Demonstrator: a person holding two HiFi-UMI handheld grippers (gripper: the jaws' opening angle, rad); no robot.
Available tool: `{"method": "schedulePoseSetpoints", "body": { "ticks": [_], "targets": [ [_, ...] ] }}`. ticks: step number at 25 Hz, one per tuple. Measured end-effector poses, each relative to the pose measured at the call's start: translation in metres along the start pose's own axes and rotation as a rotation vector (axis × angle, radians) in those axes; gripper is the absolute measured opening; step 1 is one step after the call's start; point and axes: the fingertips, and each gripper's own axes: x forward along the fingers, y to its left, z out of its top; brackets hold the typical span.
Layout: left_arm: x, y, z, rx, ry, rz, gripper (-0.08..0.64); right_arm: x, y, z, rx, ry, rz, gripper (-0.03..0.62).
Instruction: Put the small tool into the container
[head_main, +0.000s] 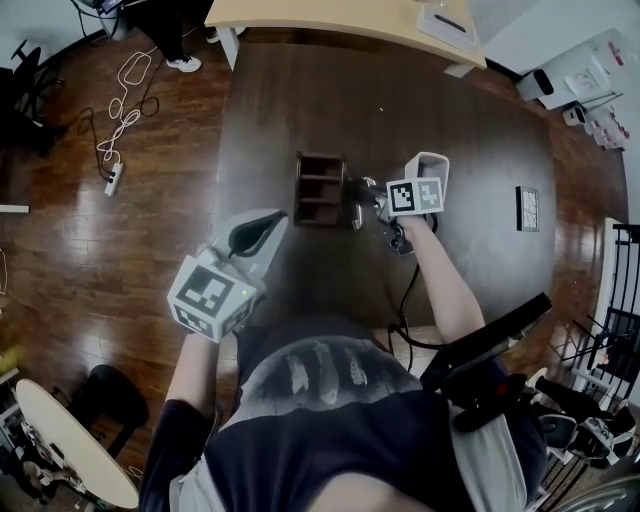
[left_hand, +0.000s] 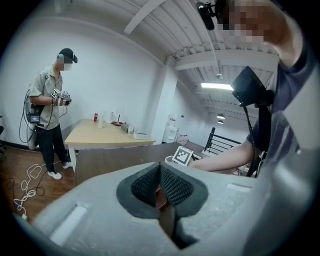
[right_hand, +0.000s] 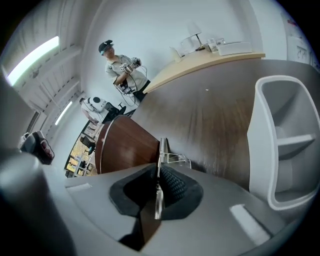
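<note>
— Metal, thin as a blade: the tool (right_hand: 162, 150) is pinched edge-on in the right gripper (right_hand: 159, 185), low by the table (head_main: 480, 150).
— Not in yet?
— No. The box (head_main: 320, 188), brown wood, stands just to its left, and a white bin (head_main: 432, 168) to its right. The box looks the likelier target, though I can't be sure.
— And the left gripper (head_main: 258, 232)?
— Jaws pressed together on nothing, hanging near the table's edge.
— What worries you?
— That grip. The pads catch only a sliver, so a knock on the box's wall could twist the tool loose and drop it outside. Tilted, it might also snag a divider.
</note>
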Motion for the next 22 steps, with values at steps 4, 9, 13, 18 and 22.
{"method": "schedulePoseSetpoints", "body": {
  "ticks": [4, 9, 13, 18, 22],
  "targets": [
    [0.010, -0.007, -0.002, 0.008, 0.018, -0.038, 0.000, -0.008, 0.008, -0.003, -0.048, -0.034, -0.042, 0.015],
    [0.013, -0.020, -0.002, 0.014, 0.026, -0.061, 0.000, -0.037, 0.003, -0.012, -0.072, -0.102, -0.068, 0.012],
    [0.011, -0.022, -0.002, 0.016, 0.018, -0.064, 0.000, -0.071, 0.018, 0.012, -0.134, -0.237, -0.046, 0.012],
    [0.002, -0.024, 0.000, 0.016, -0.005, -0.061, 0.001, -0.106, 0.078, 0.063, -0.303, -0.420, 0.045, 0.012],
    [-0.012, -0.021, -0.001, 0.012, -0.030, -0.042, 0.000, -0.114, 0.118, 0.087, -0.397, -0.499, 0.109, 0.012]
  ]
}}
